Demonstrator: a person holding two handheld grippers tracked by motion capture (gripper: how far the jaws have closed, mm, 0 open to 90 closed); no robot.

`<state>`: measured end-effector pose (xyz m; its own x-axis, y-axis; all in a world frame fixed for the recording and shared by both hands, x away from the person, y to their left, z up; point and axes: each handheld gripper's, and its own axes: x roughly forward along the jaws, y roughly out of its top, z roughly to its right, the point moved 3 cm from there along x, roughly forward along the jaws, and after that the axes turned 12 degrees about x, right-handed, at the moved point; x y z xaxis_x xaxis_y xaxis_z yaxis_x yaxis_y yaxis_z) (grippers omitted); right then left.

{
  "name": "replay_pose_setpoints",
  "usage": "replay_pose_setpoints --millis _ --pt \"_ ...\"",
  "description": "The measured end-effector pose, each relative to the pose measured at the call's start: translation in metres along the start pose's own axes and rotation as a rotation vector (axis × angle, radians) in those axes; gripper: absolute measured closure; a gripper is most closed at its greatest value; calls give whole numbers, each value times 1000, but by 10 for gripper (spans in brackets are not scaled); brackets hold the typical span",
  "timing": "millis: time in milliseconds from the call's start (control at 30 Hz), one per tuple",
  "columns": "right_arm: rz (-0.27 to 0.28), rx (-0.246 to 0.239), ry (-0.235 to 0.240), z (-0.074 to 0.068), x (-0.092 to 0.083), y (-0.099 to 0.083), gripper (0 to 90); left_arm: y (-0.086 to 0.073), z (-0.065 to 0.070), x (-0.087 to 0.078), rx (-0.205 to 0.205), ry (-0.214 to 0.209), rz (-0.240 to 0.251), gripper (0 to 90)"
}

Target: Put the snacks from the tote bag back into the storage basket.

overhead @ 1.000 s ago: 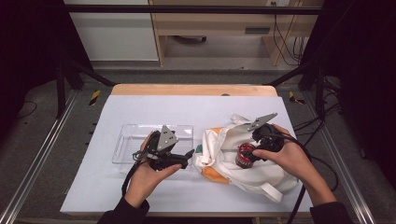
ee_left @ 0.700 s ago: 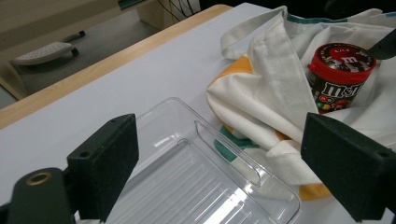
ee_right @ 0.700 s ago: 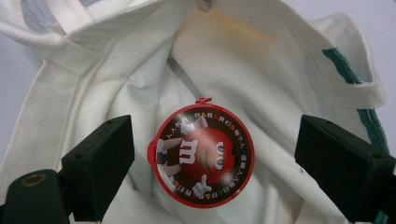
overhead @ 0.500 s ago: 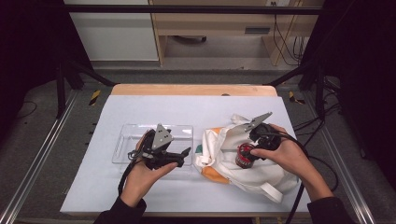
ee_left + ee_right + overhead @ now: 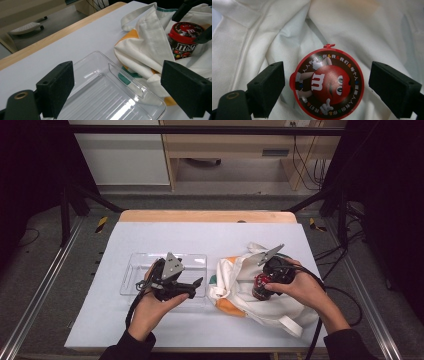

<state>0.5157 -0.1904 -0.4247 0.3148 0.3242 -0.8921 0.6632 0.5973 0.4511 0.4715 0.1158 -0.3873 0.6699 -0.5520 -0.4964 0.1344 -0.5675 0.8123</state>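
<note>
While upright, candy jar point(image 5: 327, 84) | lid up | right gripper point(image 5: 325, 87) open astride

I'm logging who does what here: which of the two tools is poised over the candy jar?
The right tool: its open jaws straddle the red-lidded candy jar standing on the white bag. The left tool, also open, hovers over the clear tray.

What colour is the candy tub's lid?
Red rim, brown top with a red cartoon candy; right gripper view shows it best.
</note>
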Motion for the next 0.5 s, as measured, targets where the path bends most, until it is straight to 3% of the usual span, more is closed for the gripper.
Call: replay_pose_setpoints --millis 500 --pt "-64 35 -15 1 15 -4 227 -3 -10 -4 -25 20 10 121"
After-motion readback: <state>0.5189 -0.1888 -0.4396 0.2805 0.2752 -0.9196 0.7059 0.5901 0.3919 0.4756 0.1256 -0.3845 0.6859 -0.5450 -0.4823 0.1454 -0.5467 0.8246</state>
